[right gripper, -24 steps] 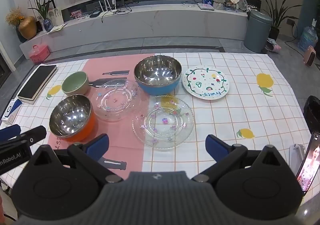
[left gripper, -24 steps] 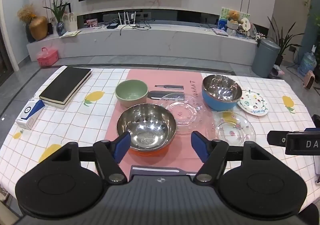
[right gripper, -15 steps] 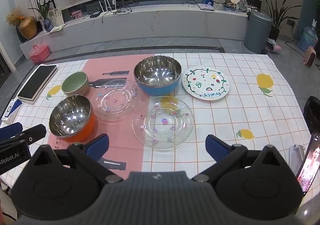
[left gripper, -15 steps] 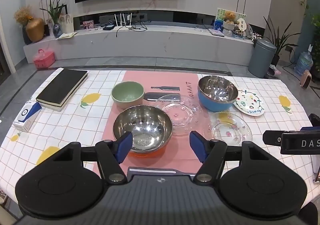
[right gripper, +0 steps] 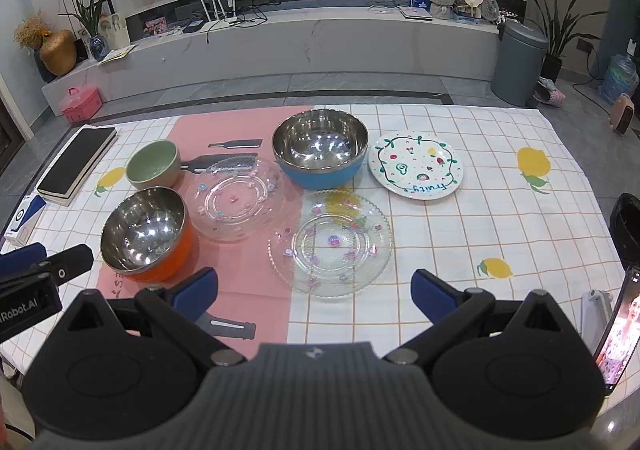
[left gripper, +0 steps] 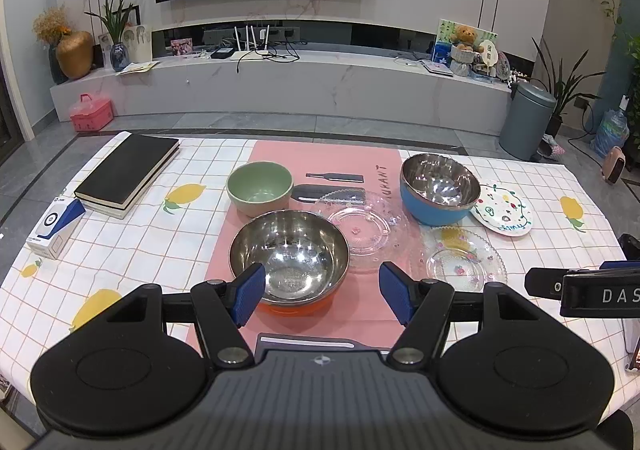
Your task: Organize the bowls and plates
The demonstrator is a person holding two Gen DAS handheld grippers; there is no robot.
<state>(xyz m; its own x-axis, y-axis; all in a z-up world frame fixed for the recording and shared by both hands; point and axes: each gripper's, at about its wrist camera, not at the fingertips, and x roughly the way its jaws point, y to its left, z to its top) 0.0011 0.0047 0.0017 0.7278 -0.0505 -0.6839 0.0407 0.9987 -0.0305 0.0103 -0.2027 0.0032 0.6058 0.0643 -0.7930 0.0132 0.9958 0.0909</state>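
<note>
An orange steel bowl [left gripper: 289, 256] [right gripper: 146, 232] sits just ahead of my open, empty left gripper [left gripper: 322, 288]. Behind it stands a green bowl [left gripper: 260, 188] [right gripper: 154, 164]. A blue steel bowl [left gripper: 439, 188] [right gripper: 320, 152] stands at the back right. Two clear glass plates lie on the table, one in the middle [left gripper: 362, 228] [right gripper: 236, 202] and one nearer [left gripper: 460, 260] [right gripper: 330, 244]. A white painted plate [left gripper: 504, 210] [right gripper: 416, 168] lies right of the blue bowl. My right gripper [right gripper: 314, 290] is open and empty, just short of the nearer glass plate.
The table has a checked lemon cloth [left gripper: 128, 246] with a pink mat [left gripper: 324, 158] in the middle. A black book [left gripper: 128, 174] and a small blue-white box [left gripper: 56, 228] lie at the left. A phone [right gripper: 616, 334] stands at the right edge.
My left gripper has drawn back and tilted up a little, so the dishes sit slightly lower in its view. The right gripper has stayed still.
</note>
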